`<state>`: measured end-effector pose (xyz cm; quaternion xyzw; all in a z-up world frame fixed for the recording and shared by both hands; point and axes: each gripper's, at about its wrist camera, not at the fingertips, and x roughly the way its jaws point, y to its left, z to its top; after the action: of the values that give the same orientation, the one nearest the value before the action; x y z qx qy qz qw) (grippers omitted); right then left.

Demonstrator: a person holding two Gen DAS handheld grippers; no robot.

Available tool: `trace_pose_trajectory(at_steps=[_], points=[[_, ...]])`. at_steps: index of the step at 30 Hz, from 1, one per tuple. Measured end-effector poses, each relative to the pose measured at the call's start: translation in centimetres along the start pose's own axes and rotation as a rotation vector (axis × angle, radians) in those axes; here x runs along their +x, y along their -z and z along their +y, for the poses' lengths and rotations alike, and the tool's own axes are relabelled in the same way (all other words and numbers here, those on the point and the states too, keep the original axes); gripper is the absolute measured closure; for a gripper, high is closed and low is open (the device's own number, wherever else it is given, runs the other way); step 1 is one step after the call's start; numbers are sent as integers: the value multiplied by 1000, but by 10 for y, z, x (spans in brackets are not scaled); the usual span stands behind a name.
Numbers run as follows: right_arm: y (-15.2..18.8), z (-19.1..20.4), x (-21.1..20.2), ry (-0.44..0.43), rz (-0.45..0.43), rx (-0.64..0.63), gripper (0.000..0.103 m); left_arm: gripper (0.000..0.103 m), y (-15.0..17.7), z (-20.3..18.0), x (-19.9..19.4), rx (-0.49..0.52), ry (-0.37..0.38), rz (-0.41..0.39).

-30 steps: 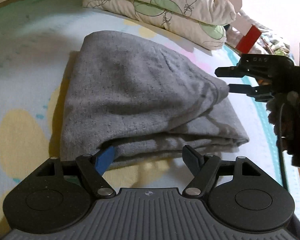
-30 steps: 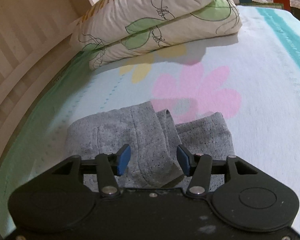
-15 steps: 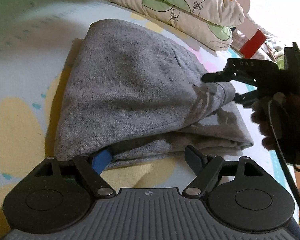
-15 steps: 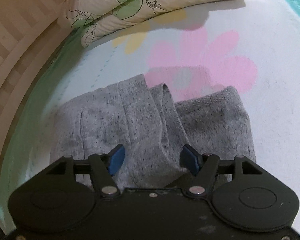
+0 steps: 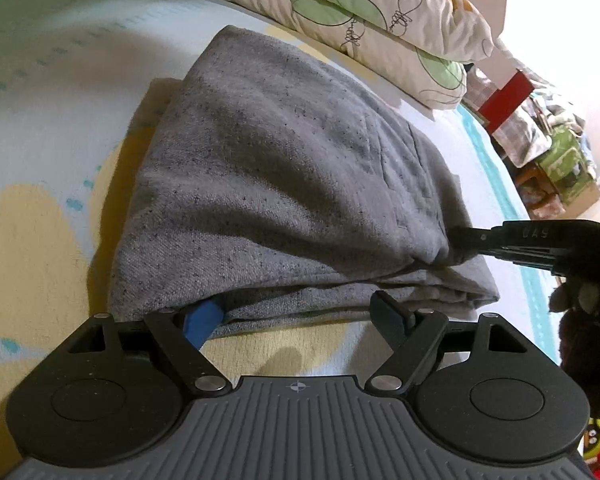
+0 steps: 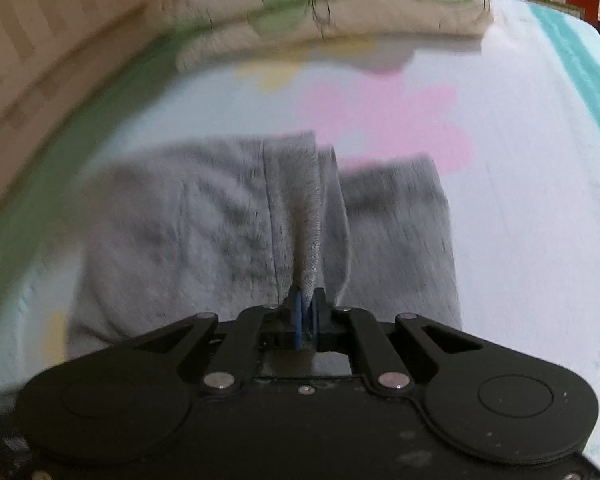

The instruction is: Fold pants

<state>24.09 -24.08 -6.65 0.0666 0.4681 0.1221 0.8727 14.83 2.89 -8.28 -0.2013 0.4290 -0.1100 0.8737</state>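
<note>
Grey speckled pants [image 5: 292,184] lie folded in layers on a flowered bed sheet [image 5: 40,128]. My left gripper [image 5: 300,318] stands open at their near edge, its left blue pad tucked under the top layer and its right pad just clear of the cloth. In the right wrist view the pants [image 6: 204,232] fill the middle, and my right gripper [image 6: 306,312] is shut on a pinched ridge of the grey cloth. From the left wrist view the right gripper [image 5: 466,242] bites the right end of the top layer. That view is blurred by motion.
Two leaf-print pillows [image 5: 364,12] are stacked at the head of the bed, behind the pants. A beige headboard [image 6: 40,40] runs along the left. Beyond the teal sheet border [image 5: 496,160] stand a red post [image 5: 504,100] and cluttered boxes.
My right gripper came down onto the pants and closed, pinching a fold of the top layer. The left gripper stayed open at the near edge, barely moving.
</note>
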Motion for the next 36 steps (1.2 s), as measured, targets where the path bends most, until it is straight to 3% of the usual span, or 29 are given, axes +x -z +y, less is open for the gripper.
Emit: trace_pose_trajectory(at_steps=[3,4,5,6,8,14,21,24,25,26,27,28,30,36], points=[[-4,-7,-8,-30,-69,59,81,24,0,1,1,-12,2,-2],[-6,-12,-11,-53,-97,91,53,24,1,2,1,-8,0,-1],[-8,-17,-13,-84,-117,114,6,24,1,0,1,-2,-3,-1],[-12,-22,-14,-137,-133,138,0,24,2,-1,1,4,-5,-1],[-21,-27,-11,-189,-126,146,0,24,1,-1,1,7,-7,0],[-36,-36,35,-128,44,105,0,23,0,-4,2,12,-10,0],[-45,-26,62,-267,64,112,0,21,1,-7,4,41,-18,1],[-48,-22,67,-275,64,171,0,21,0,-6,5,39,-15,1],[-49,-22,67,-271,66,195,7,21,0,-6,5,40,-15,1],[-52,-23,69,-269,66,215,42,21,1,-7,4,44,-16,1],[-54,-23,70,-246,74,252,58,21,1,-7,4,48,-18,2],[-56,-26,67,-222,73,292,82,21,1,-8,4,54,-20,2],[-61,-25,56,-251,47,312,85,21,1,-9,5,62,-24,4],[-74,6,-32,-310,-111,159,87,21,1,-14,5,88,-36,30]])
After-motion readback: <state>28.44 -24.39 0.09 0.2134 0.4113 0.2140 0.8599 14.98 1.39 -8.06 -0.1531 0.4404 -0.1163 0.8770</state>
